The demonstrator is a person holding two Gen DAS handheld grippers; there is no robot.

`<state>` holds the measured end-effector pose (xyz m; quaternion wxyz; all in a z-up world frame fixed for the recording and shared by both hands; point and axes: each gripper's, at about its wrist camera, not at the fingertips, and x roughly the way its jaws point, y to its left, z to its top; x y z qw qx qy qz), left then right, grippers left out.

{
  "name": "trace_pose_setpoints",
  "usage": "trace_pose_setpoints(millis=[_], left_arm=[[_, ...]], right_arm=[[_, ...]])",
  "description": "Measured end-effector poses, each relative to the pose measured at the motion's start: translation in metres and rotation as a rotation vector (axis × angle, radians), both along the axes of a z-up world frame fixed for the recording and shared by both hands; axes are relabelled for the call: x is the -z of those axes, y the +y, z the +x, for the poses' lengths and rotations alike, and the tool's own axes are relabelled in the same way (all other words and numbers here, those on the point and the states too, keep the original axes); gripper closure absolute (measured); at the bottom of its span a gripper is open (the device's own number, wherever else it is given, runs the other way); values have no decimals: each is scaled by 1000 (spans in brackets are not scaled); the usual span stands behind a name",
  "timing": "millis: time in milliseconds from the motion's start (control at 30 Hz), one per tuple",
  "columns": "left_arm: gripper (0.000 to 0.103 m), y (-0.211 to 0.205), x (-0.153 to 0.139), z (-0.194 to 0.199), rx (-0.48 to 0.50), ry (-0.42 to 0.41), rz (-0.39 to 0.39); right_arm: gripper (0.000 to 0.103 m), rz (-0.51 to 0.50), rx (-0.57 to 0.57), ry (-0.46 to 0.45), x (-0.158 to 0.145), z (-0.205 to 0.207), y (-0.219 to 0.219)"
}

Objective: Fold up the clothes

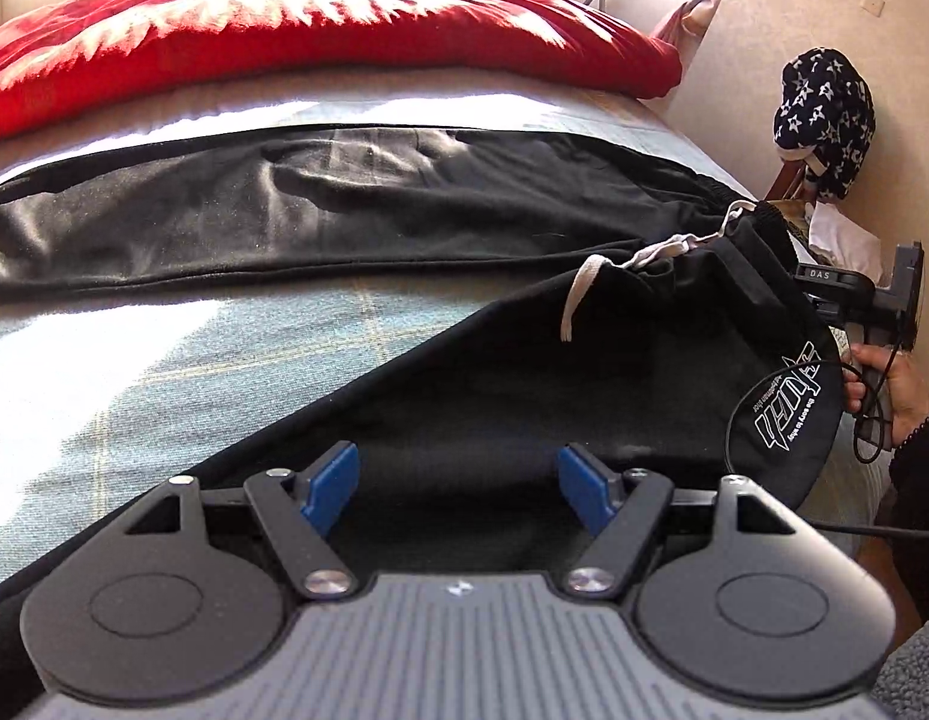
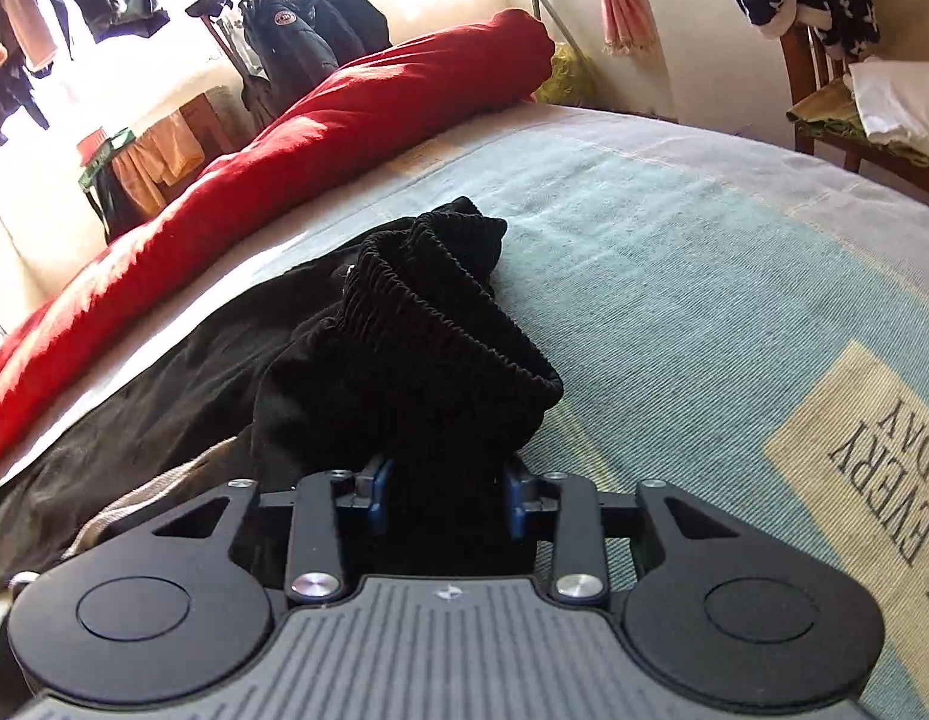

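Beside black trousers (image 2: 320,360) on the bed (image 2: 674,276), a red blanket (image 2: 320,138) lies.

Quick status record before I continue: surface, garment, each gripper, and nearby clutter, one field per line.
surface: pale blue woven bedspread
garment: black drawstring trousers spread across the bed, white cord loose
left gripper: open, hovering over black fabric, gripping nothing
right gripper: shut on the trousers' ribbed elastic waistband, bunched and lifted
nearby: red quilt beyond the trousers; wooden chair beside the bed
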<state>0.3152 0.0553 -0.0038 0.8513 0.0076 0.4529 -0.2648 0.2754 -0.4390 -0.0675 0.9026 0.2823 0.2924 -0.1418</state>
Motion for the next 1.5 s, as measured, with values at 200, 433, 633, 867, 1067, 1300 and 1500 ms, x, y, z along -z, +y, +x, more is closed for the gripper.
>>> trace_pose_setpoints(millis=[200, 433, 633, 867, 1067, 1300, 1500], left_arm=[[29, 13, 2, 3, -25, 5, -6], [29, 25, 6, 5, -53, 4, -16], [29, 30, 11, 10, -62, 9, -16], [29, 29, 12, 12, -43, 13, -26], [29, 23, 12, 13, -8, 13, -43], [27, 28, 15, 8, -10, 19, -39], [27, 36, 14, 9, -32, 7, -49]], right_arm=[[80, -53, 72, 6, -28, -27, -9], [83, -215, 138, 152, -53, -34, -29], [67, -156, 158, 260, -28, -29, -44], [49, 79, 219, 108, -17, -85, -27], [44, 181, 194, 43, 0, -97, -1], [41, -5, 158, 61, -37, -85, 29], [35, -135, 8, 4, -87, -35, 42]])
